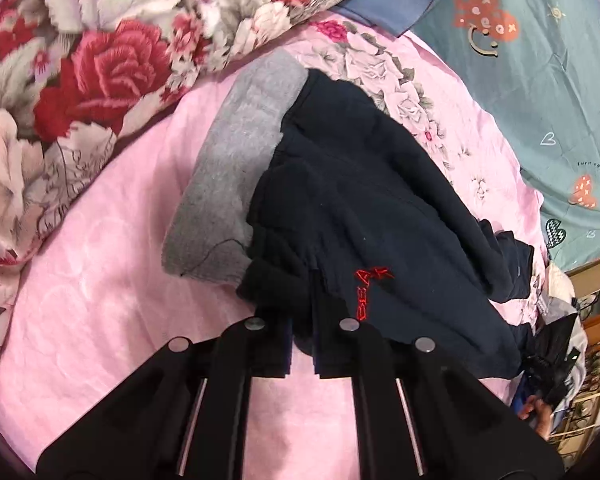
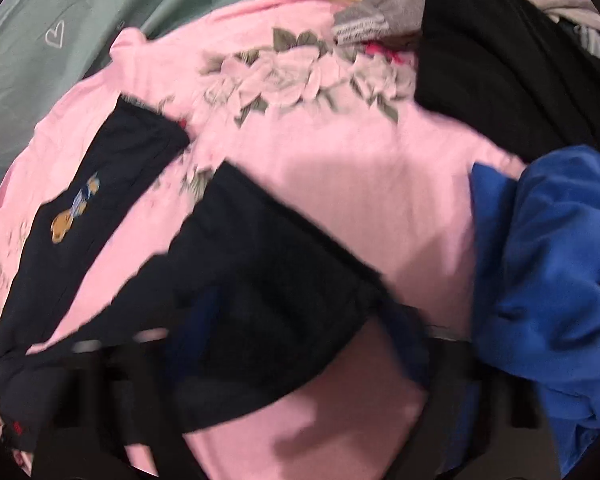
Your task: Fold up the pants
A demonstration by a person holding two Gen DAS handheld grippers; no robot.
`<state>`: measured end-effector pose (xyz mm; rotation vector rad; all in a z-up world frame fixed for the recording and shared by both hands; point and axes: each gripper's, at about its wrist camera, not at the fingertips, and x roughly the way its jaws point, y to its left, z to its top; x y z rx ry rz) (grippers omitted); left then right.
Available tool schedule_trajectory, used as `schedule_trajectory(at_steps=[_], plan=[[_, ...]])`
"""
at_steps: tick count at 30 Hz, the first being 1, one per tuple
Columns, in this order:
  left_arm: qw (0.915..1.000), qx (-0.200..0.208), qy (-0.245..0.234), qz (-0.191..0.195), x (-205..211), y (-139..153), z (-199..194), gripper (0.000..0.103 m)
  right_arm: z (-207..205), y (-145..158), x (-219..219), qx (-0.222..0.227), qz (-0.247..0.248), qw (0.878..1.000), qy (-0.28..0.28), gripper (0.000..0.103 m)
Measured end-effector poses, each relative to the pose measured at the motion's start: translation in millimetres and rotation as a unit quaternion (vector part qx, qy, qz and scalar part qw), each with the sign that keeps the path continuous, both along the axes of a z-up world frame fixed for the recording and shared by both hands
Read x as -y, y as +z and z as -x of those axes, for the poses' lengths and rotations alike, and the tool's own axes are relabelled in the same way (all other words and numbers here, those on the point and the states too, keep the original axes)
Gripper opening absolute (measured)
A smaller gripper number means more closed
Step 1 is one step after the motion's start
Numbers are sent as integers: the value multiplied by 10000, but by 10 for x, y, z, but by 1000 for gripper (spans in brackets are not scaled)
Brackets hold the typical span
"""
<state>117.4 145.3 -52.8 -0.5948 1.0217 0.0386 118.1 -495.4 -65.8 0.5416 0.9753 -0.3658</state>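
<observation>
Pants (image 1: 364, 200), dark navy with red stitched letters, lie on the pink bedsheet (image 1: 112, 280) partly over a grey garment (image 1: 236, 168). In the left wrist view their long axis runs from the waist edge at the jaws away and to the upper left, with more dark cloth trailing off to the right. The left gripper (image 1: 302, 344) is the nearer one: its two fingers stand close together with the bunched waist edge of the pants between them, so I judge it is closed on this cloth, and it points forward along the garment, low over the sheet.

The right wrist view is blurred. There dark navy cloth (image 2: 268, 280) (probably the legs of the same pants) spreads from the lower centre to the upper left over the sheet, and a blue garment (image 2: 552, 280) lies just beside it on the right. The right gripper (image 2: 292, 380) shows only as dark shapes under the cloth, so I cannot tell how its jaws stand. The next fold, I think, depends on carrying the waist along this long axis toward the legs.
</observation>
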Motion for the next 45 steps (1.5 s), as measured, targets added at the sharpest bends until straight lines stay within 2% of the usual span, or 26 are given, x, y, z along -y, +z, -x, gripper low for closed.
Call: schedule_trajectory(at_steps=[2, 4, 7, 10, 12, 14, 16, 17, 18, 20, 22, 24, 26, 27, 28, 29, 30, 32, 33, 34, 35, 37, 38, 40, 42, 45], plan=[[10000, 62, 32, -52, -6, 61, 0, 6, 31, 45, 31, 86, -200, 9998, 0, 15], [9994, 304, 85, -152, -29, 214, 61, 6, 155, 298, -5, 379, 134, 9991, 127, 15], [9970, 559, -4, -543, -5, 464, 274, 6, 485, 666, -32, 819, 223, 9959, 308, 15], [9952, 608, -86, -761, -47, 546, 453, 6, 860, 847, -119, 813, 263, 9948, 563, 15], [9964, 390, -63, -754, -133, 436, 526, 8, 1035, 780, -154, 692, 81, 9952, 688, 16], [9964, -69, 27, -843, -212, 205, 547, 19, 1088, 493, -187, 189, 29, 9965, 817, 21], [9964, -498, 104, -682, -309, -11, 573, 21, 1085, 210, -236, -487, 332, 9949, 822, 43], [9963, -578, 159, -623, -357, -55, 608, 26, 1086, 117, -244, -718, 442, 9933, 786, 45], [9961, -527, 231, -667, -384, -36, 646, 32, 1106, 127, -253, -620, 475, 9939, 782, 45], [9923, -207, 565, -1085, -414, 148, 756, 59, 1161, 356, -278, -76, 736, 9943, 764, 47], [9861, 173, 759, -1467, -381, 335, 843, 72, 1167, 588, -352, 369, 1280, 9884, 732, 63], [9807, 513, 668, -1764, -263, 508, 881, 76, 1075, 692, -445, 503, 1893, 9778, 742, 69], [9805, 610, 280, -1846, -81, 544, 851, 77, 938, 612, -495, 364, 2034, 9751, 805, 69], [9810, 608, 91, -1842, 5, 534, 830, 77, 855, 504, -520, 360, 1666, 9792, 1100, 68], [9815, 565, -90, -1826, 106, 503, 801, 78, 789, 372, -500, 282, 1110, 9839, 1375, 59], [9821, 527, -181, -1801, 161, 479, 767, 78, 699, 168, -453, 57, 401, 9870, 1556, 48], [9827, 504, -268, -1760, 222, 444, 749, 78, 661, 23, -400, -154, 89, 9871, 1589, 32], [9826, 419, -412, -1762, 348, 365, 667, 78, 711, -76, -243, -92, 71, 9877, 1559, 25], [9820, 324, -469, -1798, 410, 308, 618, 78, 708, -62, -118, -104, 556, 9895, 1327, 18], [9822, 250, -521, -1786, 452, 270, 569, 78, 714, -42, -21, -213, 1086, 9883, 1050, 0], [9834, 201, -605, -1698, 519, 234, 524, 78, 746, -29, 52, -212, 976, 9900, 993, 0], [9846, 197, -703, -1589, 586, 218, 516, 78, 846, 102, 12, 17, 650, 9909, 1178, 7], [9841, 224, -735, -1603, 646, 212, 501, 78, 950, 244, -79, 261, 772, 9866, 1412, 10], [9821, 254, -794, -1689, 713, 201, 488, 79, 1153, 483, -186, 470, 1098, 9811, 1522, 46], [9802, 225, -855, -1771, 773, 172, 469, 79, 1324, 518, -188, 444, 756, 9812, 1721, 58], [9795, 146, -913, -1788, 827, 130, 444, 79, 1453, 253, -165, -68, 228, 9816, 1893, 58]])
